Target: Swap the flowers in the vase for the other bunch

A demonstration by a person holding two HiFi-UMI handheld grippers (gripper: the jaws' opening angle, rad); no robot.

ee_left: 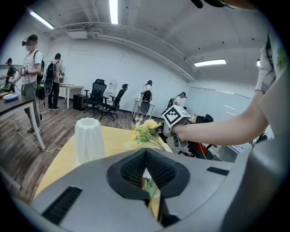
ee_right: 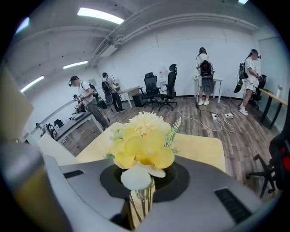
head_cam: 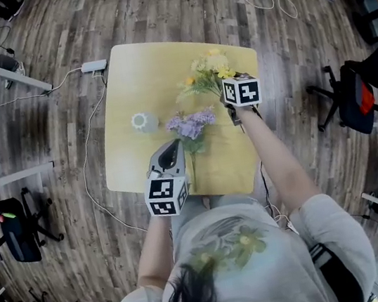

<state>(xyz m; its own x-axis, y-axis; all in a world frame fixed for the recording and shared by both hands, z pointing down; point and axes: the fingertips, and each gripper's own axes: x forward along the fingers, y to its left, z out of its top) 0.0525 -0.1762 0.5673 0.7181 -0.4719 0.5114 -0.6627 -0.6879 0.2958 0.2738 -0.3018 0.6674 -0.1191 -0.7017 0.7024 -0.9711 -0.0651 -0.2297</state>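
Head view: white ribbed ceramic vase (head_cam: 144, 122) empty, upright on yellow wooden table (head_cam: 126, 71). R gripper (head_cam: 227, 98) grips yellow flower bunch (head_cam: 208, 71), blooms twd 11 o'clock; vase at its 9. L gripper (head_cam: 173, 146) nearer vase, busy w/ purple flower bunch (head_cam: 191, 122).

Left gripper view: jaws pinched on green stem; vase at 10.

Right gripper view: jaws narrow, clamped on yellow stems.

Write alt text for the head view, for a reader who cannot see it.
From above, a person's right tool holds a yellow bunch over a light wooden table; the left tool grips a purple bunch, near an empty white vase.
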